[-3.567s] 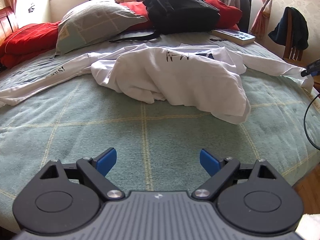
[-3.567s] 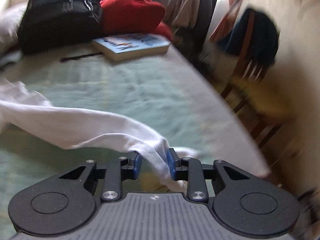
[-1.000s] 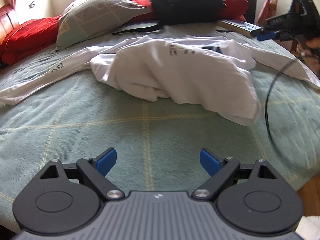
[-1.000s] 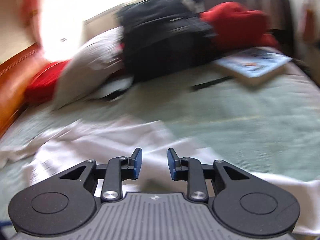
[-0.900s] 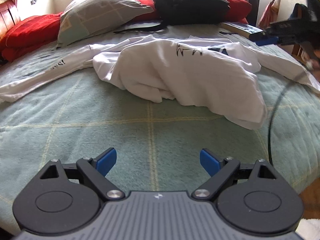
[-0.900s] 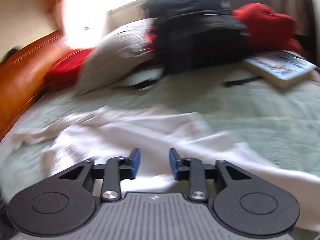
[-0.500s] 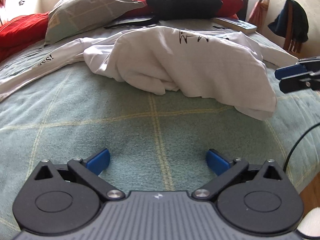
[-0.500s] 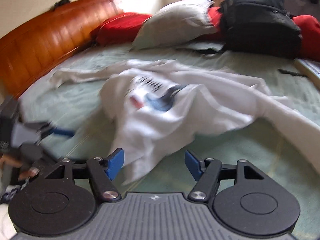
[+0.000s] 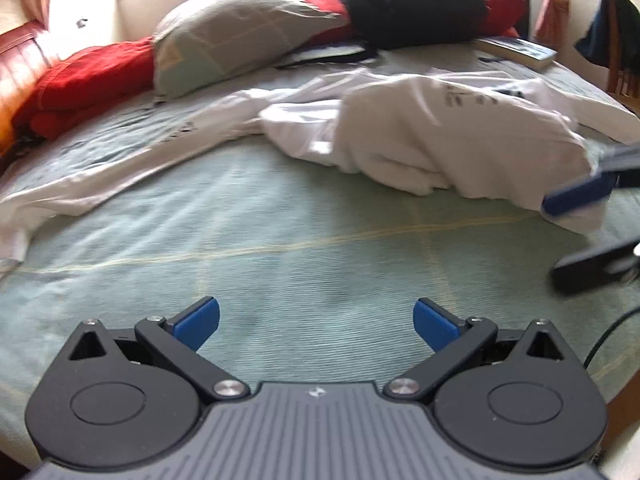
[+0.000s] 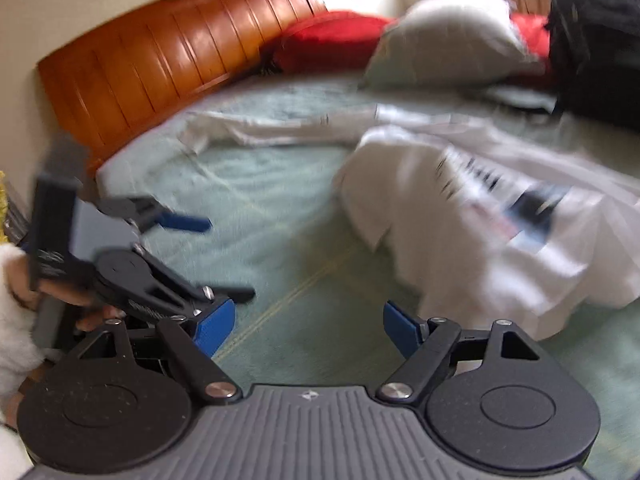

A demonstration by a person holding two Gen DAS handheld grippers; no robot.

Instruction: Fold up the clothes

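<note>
Shirt: a white long-sleeved shirt (image 9: 452,136) lay rumpled in a heap on the green bed (image 9: 304,248), its printed body bunched up, not folded flat.
Long axis: the shirt ran left to right across the bed, one sleeve (image 9: 100,184) trailing far to the left edge.
Direction from grippers: in the left wrist view the heap lay ahead and to the right, well apart; in the right wrist view its near hem (image 10: 500,300) lay just ahead and to the right.
Nearer gripper: by my judgement the right one, since its finger (image 9: 576,198) showed right at the heap's near right corner.
Left gripper (image 9: 316,322): jaws wide apart, nothing between them, held low over bare bedcover, level and pointing at the far side.
Right gripper (image 10: 308,326): jaws wide apart, holding nothing, low over the bed.
Surroundings: a grey pillow (image 9: 240,32), a black backpack (image 9: 404,0), a book (image 9: 516,50) at the far side.
</note>
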